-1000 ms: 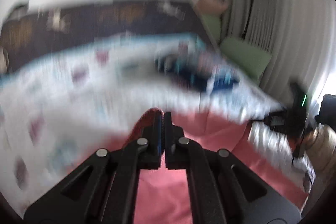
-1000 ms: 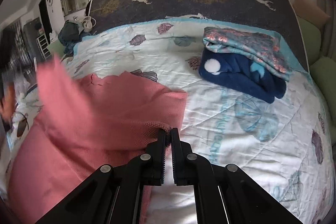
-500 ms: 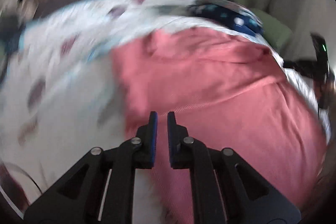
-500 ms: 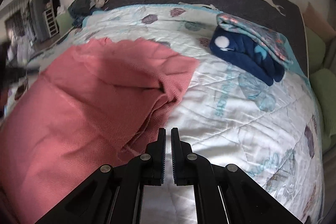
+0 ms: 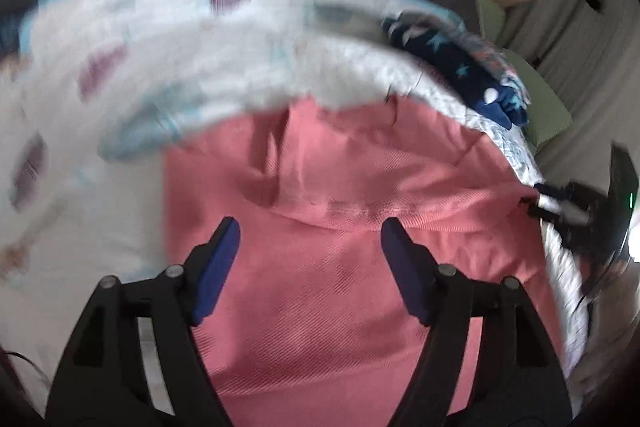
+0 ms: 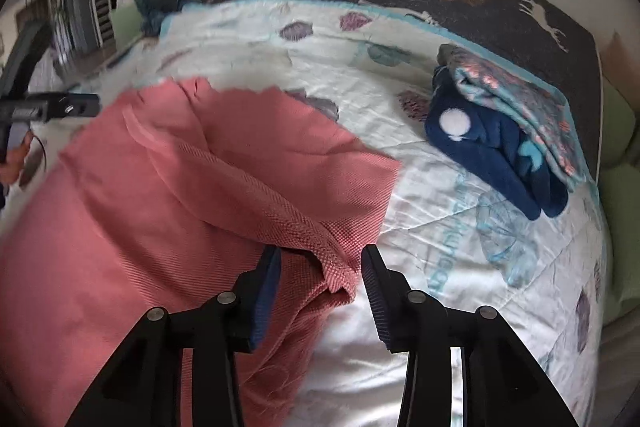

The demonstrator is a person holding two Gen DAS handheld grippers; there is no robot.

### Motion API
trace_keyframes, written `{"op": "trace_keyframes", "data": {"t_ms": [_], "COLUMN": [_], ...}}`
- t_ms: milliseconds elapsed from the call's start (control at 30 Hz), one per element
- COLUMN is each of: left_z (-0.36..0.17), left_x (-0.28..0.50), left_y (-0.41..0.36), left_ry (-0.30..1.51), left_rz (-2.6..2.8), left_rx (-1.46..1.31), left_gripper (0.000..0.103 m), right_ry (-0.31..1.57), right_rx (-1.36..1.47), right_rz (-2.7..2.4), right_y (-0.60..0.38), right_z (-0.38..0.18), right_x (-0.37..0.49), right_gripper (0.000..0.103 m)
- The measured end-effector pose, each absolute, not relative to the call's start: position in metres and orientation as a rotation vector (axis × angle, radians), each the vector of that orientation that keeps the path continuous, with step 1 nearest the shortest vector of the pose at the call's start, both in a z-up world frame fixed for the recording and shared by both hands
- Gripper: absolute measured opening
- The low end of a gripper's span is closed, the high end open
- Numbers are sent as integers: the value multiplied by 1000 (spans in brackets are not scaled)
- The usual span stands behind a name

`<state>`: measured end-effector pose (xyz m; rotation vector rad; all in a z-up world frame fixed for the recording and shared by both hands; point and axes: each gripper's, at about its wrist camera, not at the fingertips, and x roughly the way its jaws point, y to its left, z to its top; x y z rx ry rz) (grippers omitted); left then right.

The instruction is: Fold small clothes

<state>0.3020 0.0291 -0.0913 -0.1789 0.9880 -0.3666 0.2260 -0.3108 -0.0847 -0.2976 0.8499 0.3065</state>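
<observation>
My left hand-held gripper (image 5: 310, 233) points down at the pink garment (image 5: 340, 287), which lies spread over the bed (image 5: 120, 211) right under it. Its jaws are opening and stand wide apart; the cloth shows between them, but neither blue pad presses on it. A fold line runs across the garment just beyond the fingertips.

My right hand-held gripper (image 6: 322, 263) hangs over the garment's near corner. Its jaws are opening too, and a thick folded edge of the pink cloth sits between them, loose, with the pads clear of it. To the left of this gripper the garment covers the quilt; to the right the white leaf-printed quilt is bare.

Farther ahead and to the right of the right gripper lies a pile of folded clothes (image 6: 504, 131), navy fleece under a teal patterned piece, well apart from the pink garment.
</observation>
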Motion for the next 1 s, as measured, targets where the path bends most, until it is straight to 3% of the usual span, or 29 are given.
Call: {"op": "trace_keyframes", "data": {"t_ms": [33, 67, 100, 400, 500, 567, 700, 733, 800, 867, 933, 1000], "left_z": [-99, -110, -114, -4, -20, -51, -107, -110, -102, -84, -65, -55], "left_x": [310, 317, 324, 236, 195, 178, 166, 163, 161, 164, 170, 183], "left_y": [26, 24, 24, 54, 57, 62, 84, 90, 94, 98, 96, 90], "left_ry": [1022, 1047, 1065, 649, 648, 716, 920, 934, 917, 861, 798, 767], "left_rz": [-350, -345, -355, -535, -483, -437, -337, -323, -306, -297, -291, -292], "left_rx": [-208, -254, -297, -525, -436, -415, -495, -511, -503, -466, -412, -374], "left_gripper": [59, 19, 1, 2, 5, 6, 6, 7, 20, 39, 47, 53], "right_ry": [855, 859, 857, 641, 646, 681, 740, 749, 759, 769, 789, 804], "right_rx": [-306, -316, -318, -258, -333, -408, -363, -323, -246, -123, 50, 244], "right_rz": [309, 314, 315, 220, 226, 193, 139, 136, 160, 222, 290, 323], "right_y": [-311, -310, -311, -332, -314, -303, -308, -313, -323, -339, -362, -388], "right_z": [-87, -90, -93, -64, -80, -97, -107, -103, -93, -79, -70, -67], "right_x": [228, 230, 232, 176, 146, 136, 131, 131, 131, 134, 145, 166], "right_gripper": [42, 36, 4, 3, 4, 16, 20, 26, 33, 57, 70, 70]}}
